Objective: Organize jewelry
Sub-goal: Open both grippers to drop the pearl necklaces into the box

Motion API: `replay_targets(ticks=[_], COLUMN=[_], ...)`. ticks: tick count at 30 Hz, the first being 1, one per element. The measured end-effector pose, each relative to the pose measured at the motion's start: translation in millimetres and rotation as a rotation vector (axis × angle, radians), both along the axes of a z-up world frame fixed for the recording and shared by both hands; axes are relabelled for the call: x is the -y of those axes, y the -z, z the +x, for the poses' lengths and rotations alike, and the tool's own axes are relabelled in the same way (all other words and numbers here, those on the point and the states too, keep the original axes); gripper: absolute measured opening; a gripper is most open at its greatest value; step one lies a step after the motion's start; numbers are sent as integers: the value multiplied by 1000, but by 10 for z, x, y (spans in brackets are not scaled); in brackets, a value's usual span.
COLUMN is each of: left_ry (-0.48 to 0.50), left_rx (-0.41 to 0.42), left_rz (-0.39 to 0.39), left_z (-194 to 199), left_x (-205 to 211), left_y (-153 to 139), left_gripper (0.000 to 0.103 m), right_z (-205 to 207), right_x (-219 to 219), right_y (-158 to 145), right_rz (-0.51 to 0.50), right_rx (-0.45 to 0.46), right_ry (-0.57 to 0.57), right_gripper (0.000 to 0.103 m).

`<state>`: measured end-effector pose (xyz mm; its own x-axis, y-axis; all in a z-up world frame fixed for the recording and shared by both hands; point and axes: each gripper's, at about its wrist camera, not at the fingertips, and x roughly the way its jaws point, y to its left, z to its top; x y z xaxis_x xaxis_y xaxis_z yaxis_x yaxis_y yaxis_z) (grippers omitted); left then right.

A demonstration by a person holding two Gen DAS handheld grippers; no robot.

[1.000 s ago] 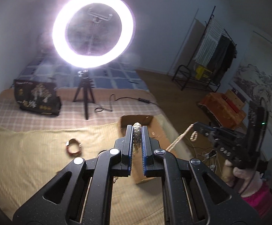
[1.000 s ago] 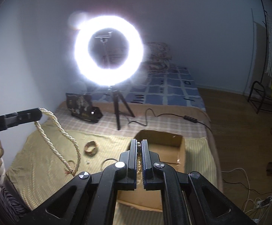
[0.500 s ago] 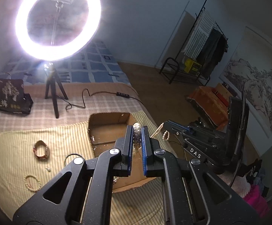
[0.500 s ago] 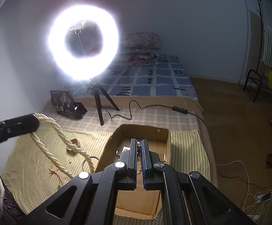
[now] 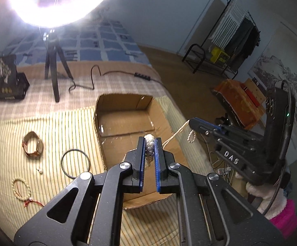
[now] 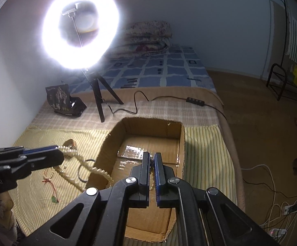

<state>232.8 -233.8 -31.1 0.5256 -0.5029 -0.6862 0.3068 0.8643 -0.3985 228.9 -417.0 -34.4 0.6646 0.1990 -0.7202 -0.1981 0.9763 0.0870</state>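
Note:
A long cream bead necklace [image 6: 80, 162] hangs between my two grippers. My left gripper [image 5: 149, 141] is shut on one end of the necklace [image 5: 149, 143], above the open cardboard box [image 5: 160, 114]. My right gripper [image 6: 152, 160] is shut on the other end, over the box [image 6: 182, 141]; it also shows in the left wrist view [image 5: 191, 123] with a bead loop [image 5: 191, 137] hanging below. On the striped cloth lie a watch [image 5: 33, 146], a black bangle [image 5: 75, 163], a small bead bracelet [image 5: 21, 188] and a tiny pearl [image 5: 40, 171].
A ring light on a tripod [image 5: 52, 69] stands behind the box, its cable [image 5: 111, 74] trailing right. A black gift bag [image 5: 2, 78] sits at the far left. The bed edge drops to the wooden floor [image 6: 261, 123] at the right.
Both grippers have come down and forward over the box with the necklace between them. The ring light has slid up and out of the left wrist view.

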Motion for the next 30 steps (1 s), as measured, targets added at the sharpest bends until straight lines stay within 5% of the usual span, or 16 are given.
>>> replay_targets(ticks=[17, 19, 21, 22, 24, 30], left_ry=[33, 48, 46, 46, 39, 46], left_rx=[-90, -79, -69, -63, -28, -23], left_rz=[102, 123, 157, 155, 154, 182], left_z=[0, -25, -46, -52, -88, -129], left_x=[60, 97, 120, 119, 99, 82], left_y=[677, 693, 694, 693, 659, 667], left_gripper=[6, 7, 34, 57, 63, 63], right_z=[205, 196, 183, 175, 163, 134], right_x=[57, 53, 42, 39, 38, 40], right_y=[571, 581, 573, 571, 567, 533], right_rz=[38, 39, 33, 28, 9, 2], right_rx=[-133, -133, -125, -122, -117, -101], right_ry=[38, 45, 57, 62, 90, 118], right_gripper=[4, 26, 42, 49, 78, 82])
